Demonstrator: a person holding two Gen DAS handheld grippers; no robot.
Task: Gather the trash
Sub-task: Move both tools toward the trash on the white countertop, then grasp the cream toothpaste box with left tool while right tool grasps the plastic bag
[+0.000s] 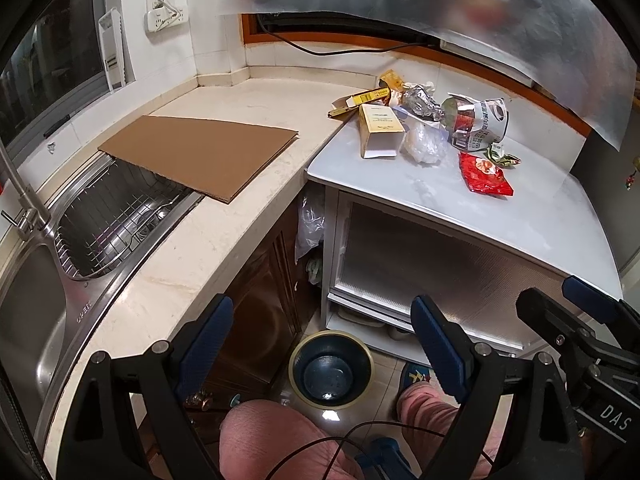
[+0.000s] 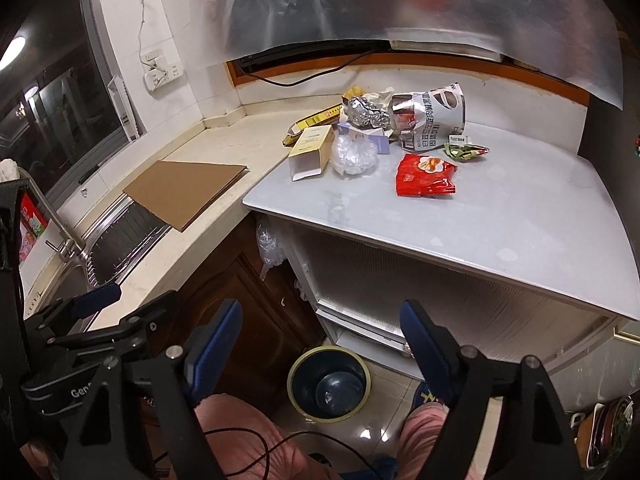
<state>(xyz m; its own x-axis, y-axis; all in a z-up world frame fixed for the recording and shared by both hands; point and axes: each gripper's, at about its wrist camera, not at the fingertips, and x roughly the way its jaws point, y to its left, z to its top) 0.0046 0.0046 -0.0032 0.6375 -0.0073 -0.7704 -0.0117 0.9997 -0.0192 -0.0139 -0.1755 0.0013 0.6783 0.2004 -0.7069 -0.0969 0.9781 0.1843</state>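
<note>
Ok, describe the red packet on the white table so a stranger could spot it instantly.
Start at the white tabletop right of the beige kitchen counter, where a heap of litter lies near the back wall. The red snack packet lies flat by itself on the near side of that heap, next to a crumpled green wrapper. It is the only bright red piece there.

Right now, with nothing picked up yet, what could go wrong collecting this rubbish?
The red snack wrapper lies flat on the white tabletop, so fingers may slide over it. The crumpled clear plastic touches the open beige box; pulling one may drag the other. The bin sits on the floor below, so light pieces dropped from the tabletop may miss it.
</note>
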